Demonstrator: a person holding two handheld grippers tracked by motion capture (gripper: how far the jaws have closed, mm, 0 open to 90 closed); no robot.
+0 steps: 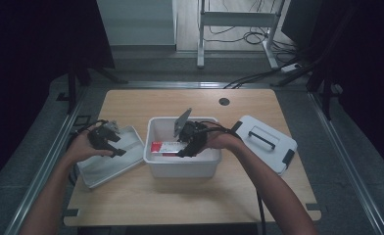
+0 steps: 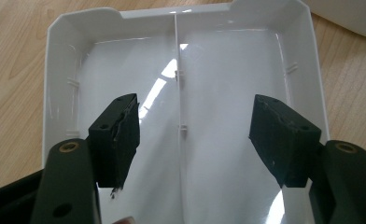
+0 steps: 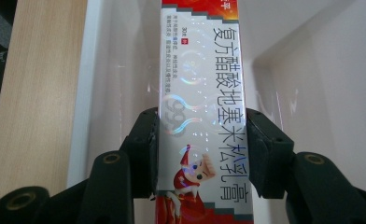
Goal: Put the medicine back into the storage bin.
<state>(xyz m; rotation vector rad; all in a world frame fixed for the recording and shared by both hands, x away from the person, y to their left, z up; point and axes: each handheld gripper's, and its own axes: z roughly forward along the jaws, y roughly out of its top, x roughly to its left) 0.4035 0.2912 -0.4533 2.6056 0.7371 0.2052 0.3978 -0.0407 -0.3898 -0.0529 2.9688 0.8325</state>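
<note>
While the wooden table (image 1: pixel 131 196) carries everything here, the largest thing on it is the deep white bin (image 1: pixel 182 169) at its middle. To the bin's right lies a white lid (image 1: pixel 268 147) with a dark handle, flat on the tabletop, just beside the bin. To the bin's left sits a shallow white tray (image 2: pixel 59 70), split by a thin centre rib into two compartments.

Inside the bin, toward its left side, is a long red-and-silver carton (image 3: pixel 202 107) printed with Chinese characters and a small cartoon figure; in the high view it lies roughly level within the bin (image 1: pixel 166 147). The right gripper (image 3: pixel 202 149) reaches into the bin, its two black pads pressed against the carton's long sides, pinching it across its width.

Over the tray, the left gripper (image 2: pixel 195 140) hangs with its jaws spread wide, one pad over each compartment, nothing between them. In the high view that gripper (image 1: pixel 112 147) sits over the tray's nearer half.
</note>
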